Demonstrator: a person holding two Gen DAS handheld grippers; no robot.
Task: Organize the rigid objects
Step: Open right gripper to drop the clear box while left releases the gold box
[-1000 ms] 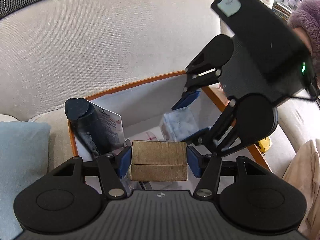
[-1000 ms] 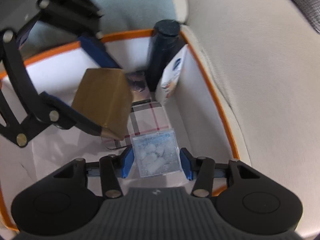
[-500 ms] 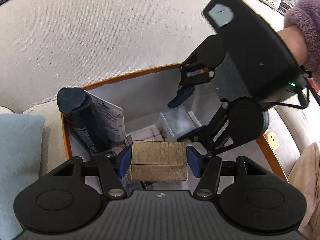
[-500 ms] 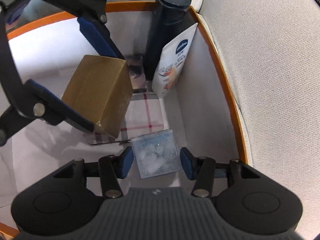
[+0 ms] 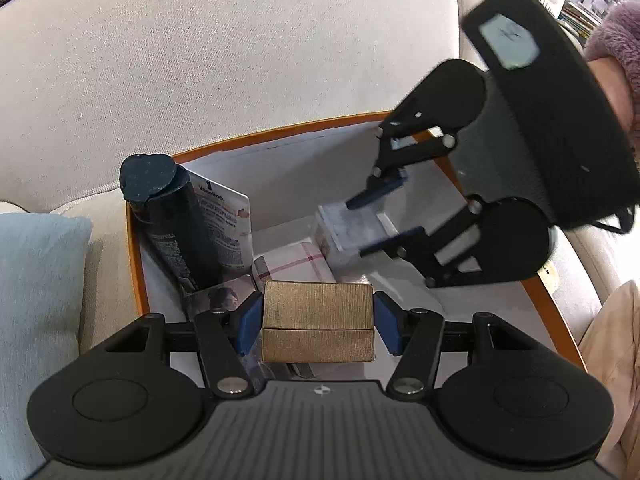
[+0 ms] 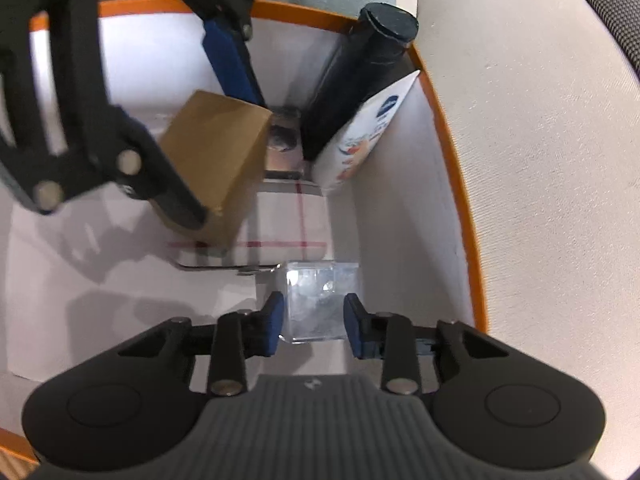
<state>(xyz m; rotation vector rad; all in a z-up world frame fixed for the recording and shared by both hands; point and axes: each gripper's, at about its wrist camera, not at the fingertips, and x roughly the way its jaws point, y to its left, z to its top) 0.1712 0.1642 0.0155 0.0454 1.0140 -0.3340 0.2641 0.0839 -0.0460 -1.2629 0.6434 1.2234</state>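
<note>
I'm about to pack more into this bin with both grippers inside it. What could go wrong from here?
The left gripper holds the gold ribbed box close to the tilted dark blue bottle and white lotion tube; a nudge might topple them. The right gripper stands open around the clear plastic cube box; withdrawing could drag it. Both grippers crowd the orange-rimmed white bin and may collide.

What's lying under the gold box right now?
The gold box, held in the left tool, hangs over a plaid-patterned flat item and a photo print on the bin floor. Anything directly beneath is covered by the box.
</note>
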